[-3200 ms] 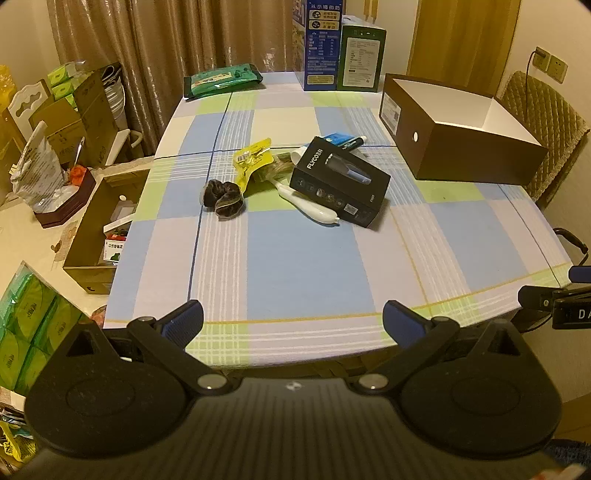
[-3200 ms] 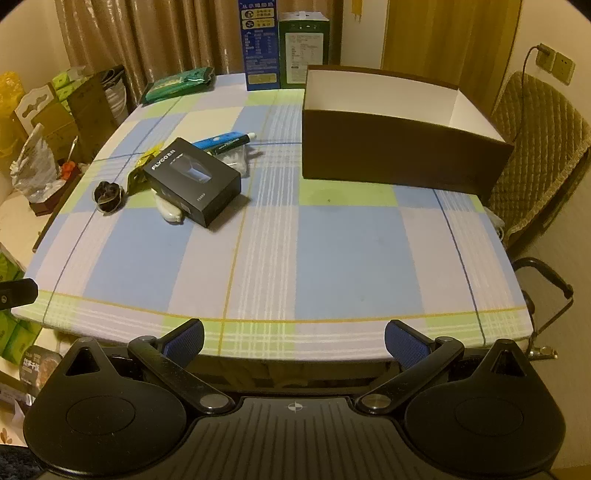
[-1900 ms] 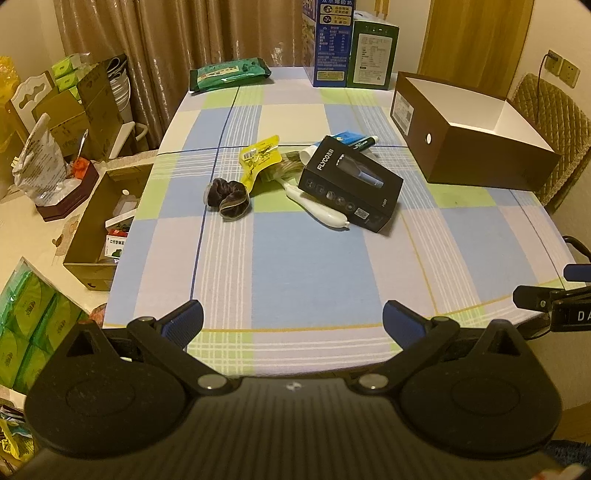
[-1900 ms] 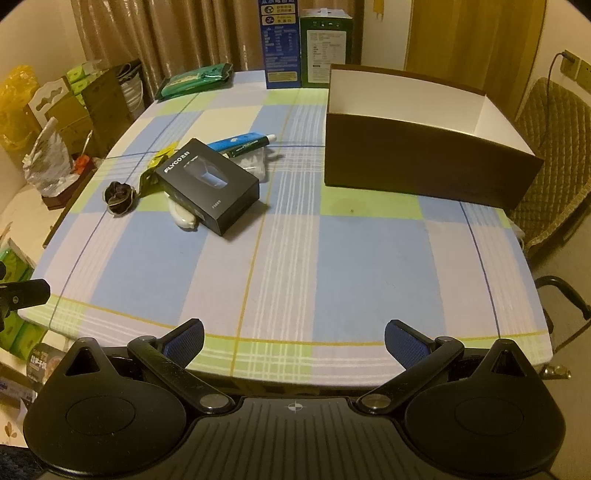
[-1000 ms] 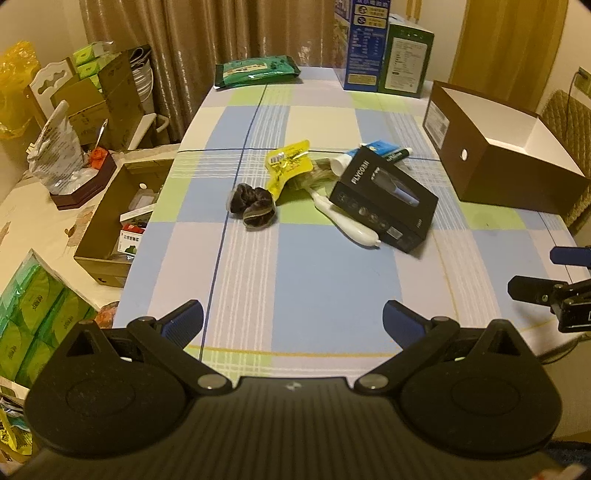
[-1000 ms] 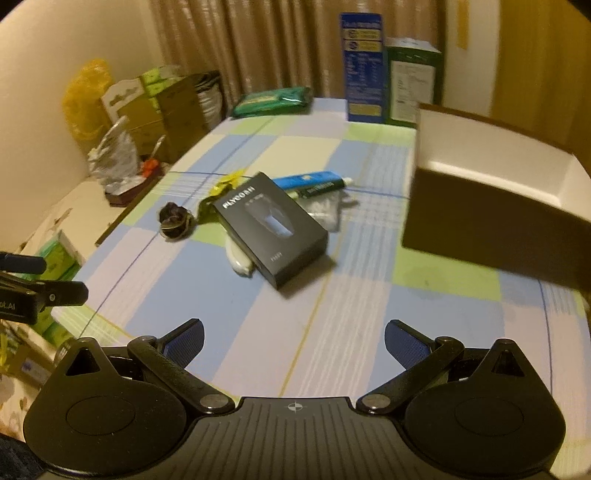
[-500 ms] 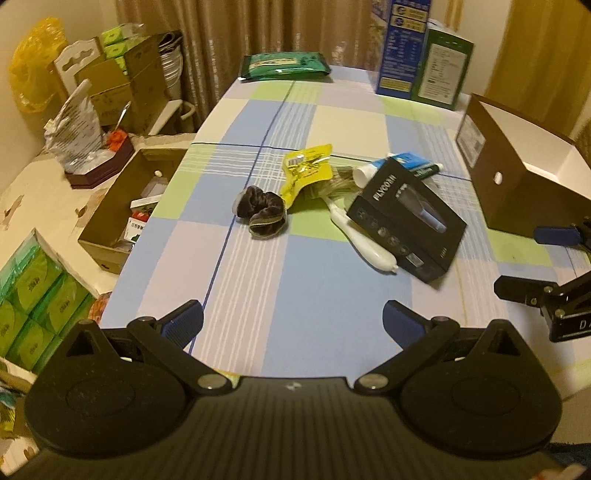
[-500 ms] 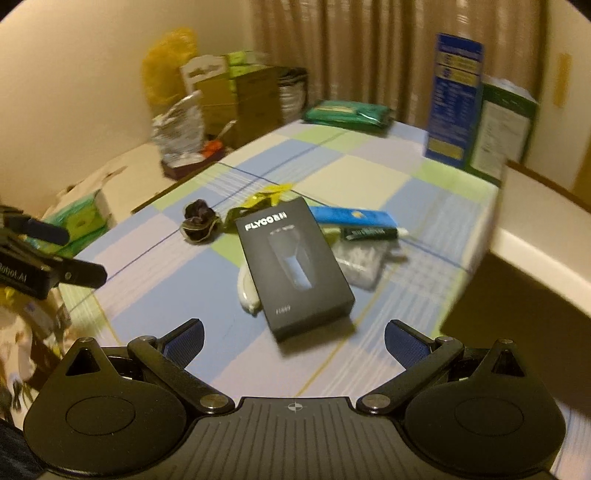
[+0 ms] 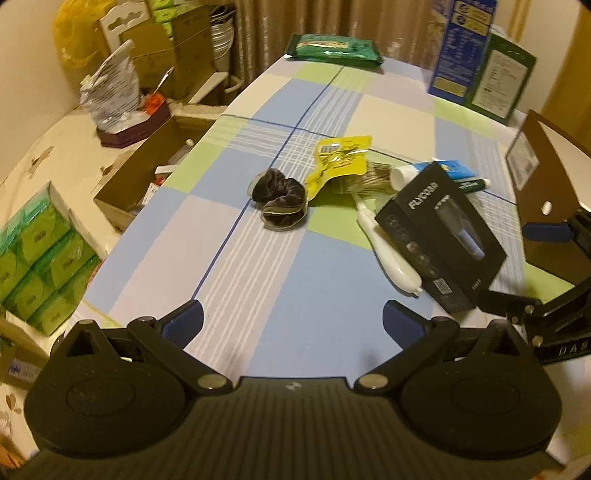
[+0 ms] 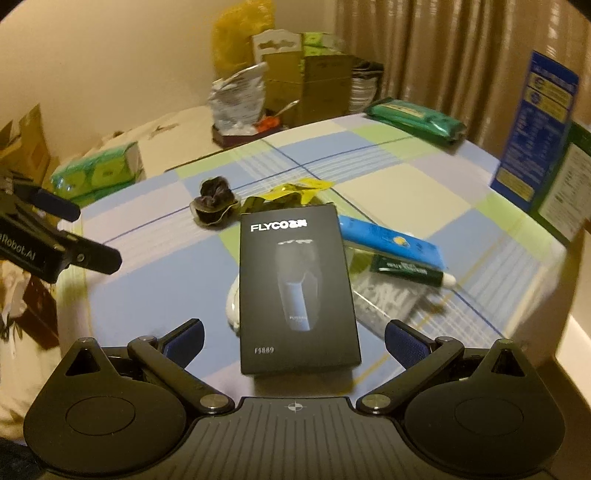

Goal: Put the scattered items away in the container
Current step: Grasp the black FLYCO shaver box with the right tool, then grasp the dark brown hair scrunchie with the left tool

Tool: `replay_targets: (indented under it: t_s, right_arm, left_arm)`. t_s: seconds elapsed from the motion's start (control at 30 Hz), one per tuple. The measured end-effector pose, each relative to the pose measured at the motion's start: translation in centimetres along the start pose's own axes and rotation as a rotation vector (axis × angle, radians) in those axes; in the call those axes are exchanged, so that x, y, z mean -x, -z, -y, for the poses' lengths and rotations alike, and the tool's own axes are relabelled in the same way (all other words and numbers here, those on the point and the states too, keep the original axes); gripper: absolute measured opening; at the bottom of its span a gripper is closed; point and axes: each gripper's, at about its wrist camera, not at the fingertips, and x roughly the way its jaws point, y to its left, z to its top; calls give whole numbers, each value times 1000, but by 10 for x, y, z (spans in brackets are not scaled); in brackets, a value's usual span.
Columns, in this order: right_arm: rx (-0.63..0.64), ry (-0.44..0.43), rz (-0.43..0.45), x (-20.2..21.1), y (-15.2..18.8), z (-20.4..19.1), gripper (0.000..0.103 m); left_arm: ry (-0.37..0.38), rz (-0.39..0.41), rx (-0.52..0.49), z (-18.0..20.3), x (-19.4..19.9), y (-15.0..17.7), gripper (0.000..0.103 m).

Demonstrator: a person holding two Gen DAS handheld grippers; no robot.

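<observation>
Room: beige walls, brown curtains (image 9: pixel 258 33) at the far end, cardboard boxes (image 9: pixel 173 48) and green tissue packs (image 9: pixel 40 251) stacked at the table's left side. Table (image 9: pixel 295 295) wears a checked cloth, blue/green/cream. Brown container (image 9: pixel 554 192), white inside, sits at the right side, well apart from the pile. Two cartons (image 9: pixel 480 55) stand at the far edge w/ a green pack (image 9: pixel 334 46). Mid-table pile: black box (image 10: pixel 297 288) lying over a white handle (image 9: pixel 388 254), blue tube (image 10: pixel 388 240), green tube (image 10: pixel 410 273), yellow pouch (image 9: pixel 340 158), dark scrunchie (image 9: pixel 282 203). Right gripper (image 10: pixel 293 338) open wide, fingers either side of the box's near end, not touching. Left gripper (image 9: pixel 293 319) open, empty, above bare cloth.
</observation>
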Motion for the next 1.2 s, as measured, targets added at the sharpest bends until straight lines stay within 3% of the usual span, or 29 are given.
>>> replay_targets:
  t_s: [0.5, 0.63, 0.8, 0.93, 1.2]
  right_arm:
    - [114, -32, 19, -32, -10, 7, 101]
    - [140, -30, 21, -40, -10, 3, 91]
    - [140, -4, 9, -51, -12, 0, 78]
    - [120, 20, 3, -51, -13, -2, 76]
    - [-132, 118, 33, -28, -26, 8, 76]
  left_arm:
    - [-112, -9, 132, 16, -19, 2, 102]
    - [-118, -17, 142, 17, -26, -1, 102]
    - [-113, -10, 111, 16, -33, -8, 102]
    - [-90, -11, 68, 12, -43, -20, 101]
    - [-1, -9, -86, 0, -64, -48, 94]
